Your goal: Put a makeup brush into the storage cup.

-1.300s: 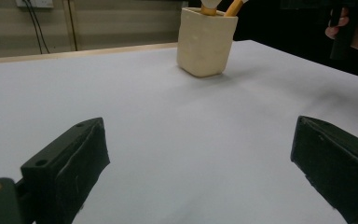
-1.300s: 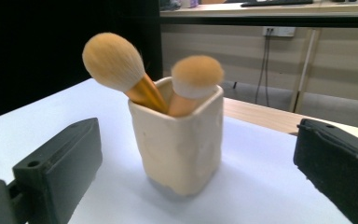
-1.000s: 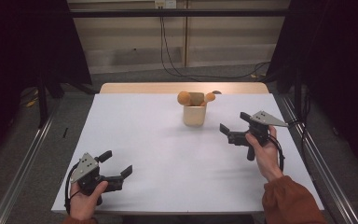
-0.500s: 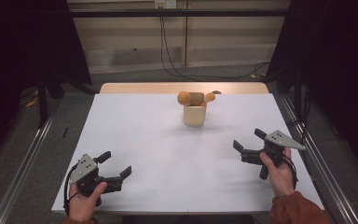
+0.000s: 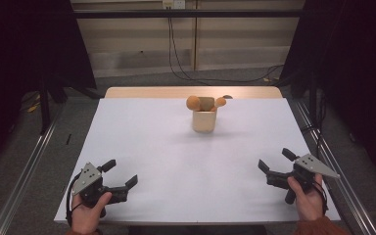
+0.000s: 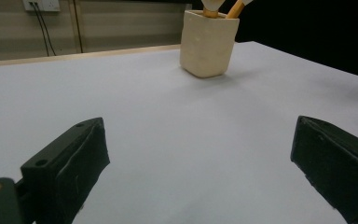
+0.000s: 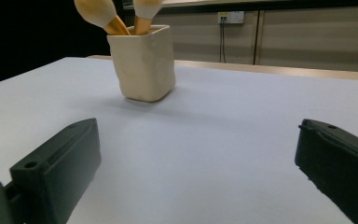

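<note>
A cream cup stands at the far middle of the white table, holding brushes with rounded tan heads. The left gripper rests near the front left corner, open, nothing between its fingers. Near the front right edge the right gripper is held open and empty too. In the left gripper view the cup stands far ahead, a little right of centre beyond the left gripper. The right gripper view puts the cup and brushes ahead and left of the right gripper.
A wooden strip runs along the table's far edge. Metal rails flank the table on the floor. Black cables trail down from a wall socket behind. Wide bare tabletop lies between the grippers and the cup.
The right gripper has drawn back from beside the cup toward the front right edge of the table. The left gripper and the cup have stayed put.
</note>
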The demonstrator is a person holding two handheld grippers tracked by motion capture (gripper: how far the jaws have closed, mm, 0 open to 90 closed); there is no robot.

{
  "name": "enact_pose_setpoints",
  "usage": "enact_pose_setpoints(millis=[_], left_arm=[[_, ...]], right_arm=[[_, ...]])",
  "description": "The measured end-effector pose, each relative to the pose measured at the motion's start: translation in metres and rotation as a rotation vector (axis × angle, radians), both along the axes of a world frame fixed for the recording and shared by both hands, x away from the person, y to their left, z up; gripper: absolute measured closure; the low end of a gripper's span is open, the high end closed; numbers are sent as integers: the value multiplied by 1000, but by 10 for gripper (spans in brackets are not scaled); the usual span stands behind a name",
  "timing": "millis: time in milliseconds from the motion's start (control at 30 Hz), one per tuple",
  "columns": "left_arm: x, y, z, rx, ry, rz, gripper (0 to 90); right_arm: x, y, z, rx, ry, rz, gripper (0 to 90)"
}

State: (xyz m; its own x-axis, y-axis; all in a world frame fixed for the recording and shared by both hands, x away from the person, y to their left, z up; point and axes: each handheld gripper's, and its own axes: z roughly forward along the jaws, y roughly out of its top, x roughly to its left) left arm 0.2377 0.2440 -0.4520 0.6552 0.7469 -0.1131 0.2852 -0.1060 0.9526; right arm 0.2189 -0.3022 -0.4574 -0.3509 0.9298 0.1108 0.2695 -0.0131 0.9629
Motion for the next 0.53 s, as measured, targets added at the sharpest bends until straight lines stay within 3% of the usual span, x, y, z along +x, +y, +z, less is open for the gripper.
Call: enact_pose_setpoints(millis=[267,533], left_arm=[[-2,1,1,2,-2,4,38],[1,2,-1,9,6,10,38]], right_arm=[[-23,-11,-8,4,9,-26,0],[-19,-10,-9,1,15,-15,0]])
